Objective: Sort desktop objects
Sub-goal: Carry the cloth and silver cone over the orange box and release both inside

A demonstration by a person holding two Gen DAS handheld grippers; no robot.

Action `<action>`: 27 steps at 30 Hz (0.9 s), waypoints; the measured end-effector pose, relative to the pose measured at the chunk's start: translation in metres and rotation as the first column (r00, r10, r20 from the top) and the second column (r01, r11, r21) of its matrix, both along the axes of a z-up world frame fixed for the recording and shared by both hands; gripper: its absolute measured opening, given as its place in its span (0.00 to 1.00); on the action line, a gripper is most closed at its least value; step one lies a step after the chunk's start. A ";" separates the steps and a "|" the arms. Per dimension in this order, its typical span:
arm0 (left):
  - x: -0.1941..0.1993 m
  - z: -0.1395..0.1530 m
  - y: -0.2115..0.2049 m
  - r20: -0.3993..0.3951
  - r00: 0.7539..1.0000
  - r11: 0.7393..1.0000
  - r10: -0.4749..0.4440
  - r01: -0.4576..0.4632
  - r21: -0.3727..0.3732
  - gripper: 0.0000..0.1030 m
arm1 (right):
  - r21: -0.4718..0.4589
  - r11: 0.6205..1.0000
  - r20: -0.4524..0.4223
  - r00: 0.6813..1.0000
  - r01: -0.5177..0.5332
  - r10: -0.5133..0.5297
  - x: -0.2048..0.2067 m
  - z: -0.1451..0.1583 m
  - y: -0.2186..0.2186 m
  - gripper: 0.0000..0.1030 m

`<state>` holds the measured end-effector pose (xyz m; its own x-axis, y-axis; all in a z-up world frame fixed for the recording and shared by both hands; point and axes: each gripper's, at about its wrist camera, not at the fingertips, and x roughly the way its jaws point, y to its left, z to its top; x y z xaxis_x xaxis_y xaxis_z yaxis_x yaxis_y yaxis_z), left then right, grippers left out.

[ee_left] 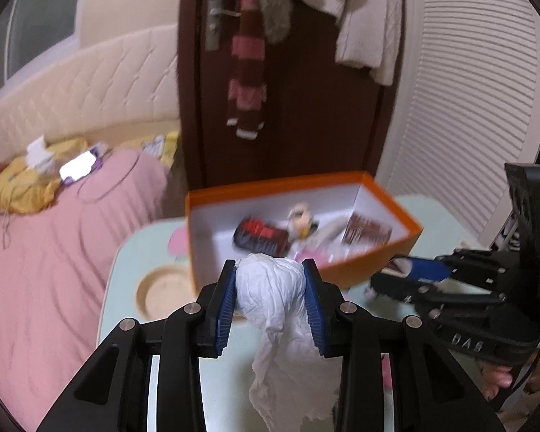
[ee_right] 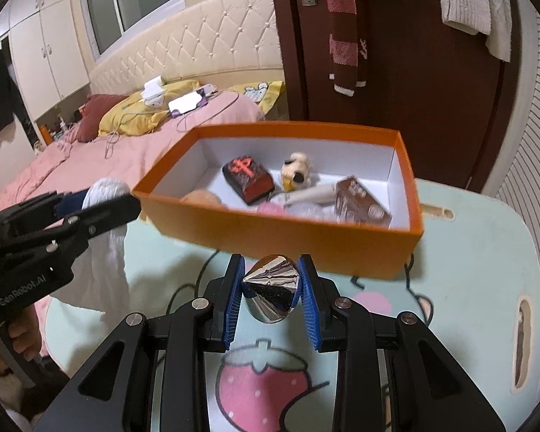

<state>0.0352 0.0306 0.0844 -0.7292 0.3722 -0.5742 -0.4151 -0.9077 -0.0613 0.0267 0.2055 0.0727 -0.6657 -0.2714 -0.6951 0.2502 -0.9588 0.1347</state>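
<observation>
My left gripper (ee_left: pixel 270 273) is shut on a crumpled white tissue (ee_left: pixel 273 309) that hangs down between the blue pads, held above the table in front of the orange box (ee_left: pixel 342 271). My right gripper (ee_right: pixel 271 280) is shut on a shiny silver cone-shaped object (ee_right: pixel 271 289), held above the table just before the orange box (ee_right: pixel 280 230). The box holds a red and black block (ee_right: pixel 248 178), a small skull-like figure (ee_right: pixel 297 174), a brown packet (ee_right: pixel 360 199) and other small items. The right gripper also shows in the left wrist view (ee_left: pixel 406 273), and the left gripper in the right wrist view (ee_right: pixel 100 205).
The small table (ee_right: pixel 468 252) has a pale green cover with a strawberry print (ee_right: pixel 262 385). A round wooden dish (ee_left: pixel 162 291) sits left of the box. A bed with a pink quilt (ee_left: pixel 54 252) lies to the left. A dark door (ee_right: pixel 414 72) with hung clothes stands behind.
</observation>
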 end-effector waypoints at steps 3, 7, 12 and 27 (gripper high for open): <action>-0.016 0.010 0.012 -0.029 1.000 1.000 -0.011 0.011 0.000 0.33 | -0.015 1.000 -0.019 1.000 0.005 -0.005 -0.010 0.011 0.001 0.31; -0.040 0.013 0.022 -0.037 0.999 1.000 0.001 -0.002 -0.016 0.33 | -0.012 1.000 -0.048 0.999 0.020 -0.020 -0.029 0.024 0.002 0.31; -0.068 0.008 0.026 -0.002 1.000 1.000 0.013 -0.013 -0.011 0.33 | 0.007 0.999 -0.053 0.998 0.041 -0.041 -0.057 0.026 0.005 0.31; -0.093 -0.023 0.037 0.089 0.996 0.999 0.012 -0.009 -0.042 0.33 | 0.010 0.998 0.027 0.998 0.058 -0.058 -0.102 -0.007 0.010 0.31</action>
<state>-0.0577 0.0677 0.0613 -0.6780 0.3394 -0.6520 -0.4000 -0.9145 -0.0601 -0.0757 0.2151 0.0657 -0.6610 -0.2266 -0.7154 0.1903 -0.9728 0.1322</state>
